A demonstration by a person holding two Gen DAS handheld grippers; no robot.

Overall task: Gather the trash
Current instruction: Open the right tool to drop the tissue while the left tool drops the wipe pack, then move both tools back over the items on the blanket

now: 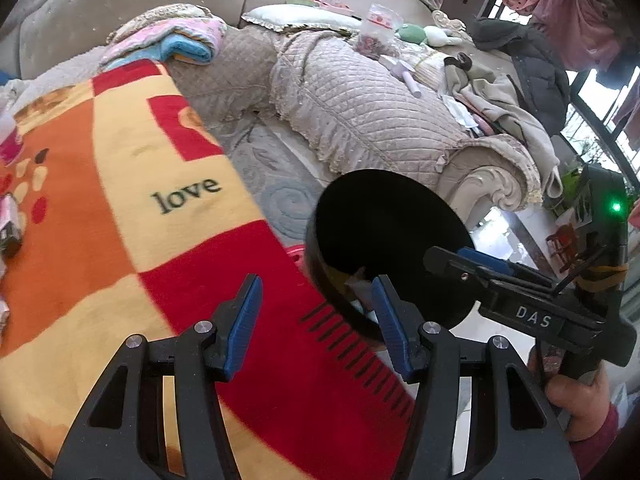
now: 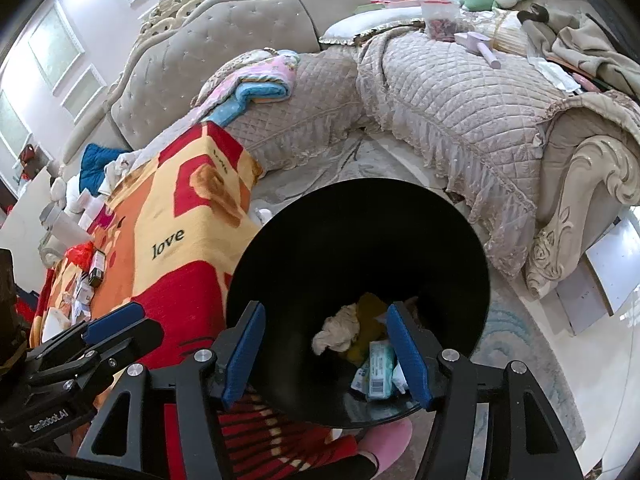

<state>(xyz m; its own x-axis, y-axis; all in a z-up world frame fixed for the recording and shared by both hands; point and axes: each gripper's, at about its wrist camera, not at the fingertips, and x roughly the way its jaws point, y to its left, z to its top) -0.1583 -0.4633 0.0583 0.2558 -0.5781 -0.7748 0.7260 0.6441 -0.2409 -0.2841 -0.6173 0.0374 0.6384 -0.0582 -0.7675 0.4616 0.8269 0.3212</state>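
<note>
A black round bin [image 2: 360, 240] stands on the floor beside a blanket-covered table. In it lie a crumpled tissue [image 2: 338, 332], something yellow [image 2: 368, 316] and a pale blue packet [image 2: 380, 368]. My right gripper [image 2: 326, 356] hangs over the bin's mouth, open, with nothing between its blue pads. My left gripper [image 1: 316, 320] is open and empty over the blanket's red corner, just left of the bin [image 1: 388, 240]. The right gripper [image 1: 444, 262] shows from the side over the bin's rim, held by a hand [image 1: 576, 404]. More wrappers [image 2: 86, 284] lie on the blanket farther left.
The orange, yellow and red "love" blanket [image 1: 120, 200] covers the table. A quilted beige sofa [image 2: 460, 92] with clothes and clutter runs behind the bin. A pink slipper [image 2: 384, 440] is beside the bin's base on a pale rug [image 2: 516, 332].
</note>
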